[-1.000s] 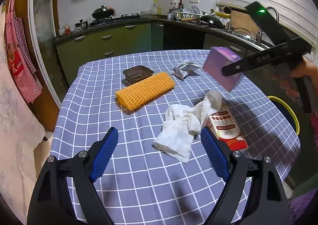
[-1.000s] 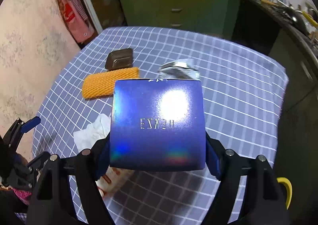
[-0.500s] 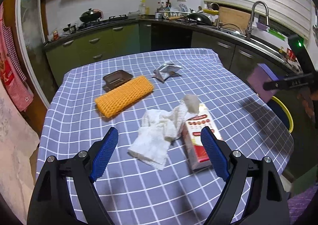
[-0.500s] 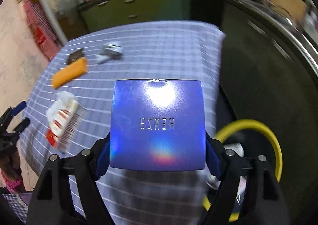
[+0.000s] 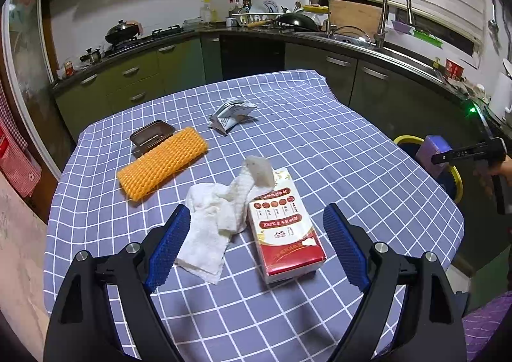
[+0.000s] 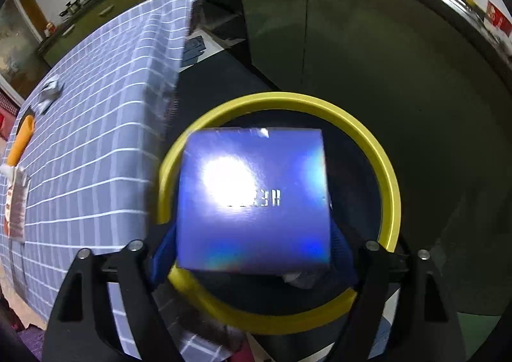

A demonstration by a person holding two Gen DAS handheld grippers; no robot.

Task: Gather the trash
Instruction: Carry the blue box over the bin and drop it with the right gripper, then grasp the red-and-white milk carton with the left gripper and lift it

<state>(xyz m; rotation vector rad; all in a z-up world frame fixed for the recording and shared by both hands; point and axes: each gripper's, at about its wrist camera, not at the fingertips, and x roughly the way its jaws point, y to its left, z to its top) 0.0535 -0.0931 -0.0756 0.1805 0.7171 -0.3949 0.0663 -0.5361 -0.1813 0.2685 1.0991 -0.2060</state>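
The glossy blue cardboard box [image 6: 254,198] hung between my right tongs [image 6: 252,253], directly over the mouth of the round yellow-rimmed bin [image 6: 388,176] beside the worktop [image 5: 320,138]. Those jaws had just been opening with the box between them, and I could not tell whether the blue pads [image 6: 163,253] pressed on its sides. My left tongs [image 5: 256,246] stood wide and held nothing above the blue-and-white checked cloth. Below them lay a crumpled white paper towel [image 5: 214,218], touching a red-and-white milk carton [image 5: 284,227] lying on its side. Farther off lay an orange foam mesh sleeve [image 5: 163,166], a small brown plastic tray [image 5: 152,136] just behind it, and a crumpled silver foil wrapper [image 5: 232,114] apart from both.
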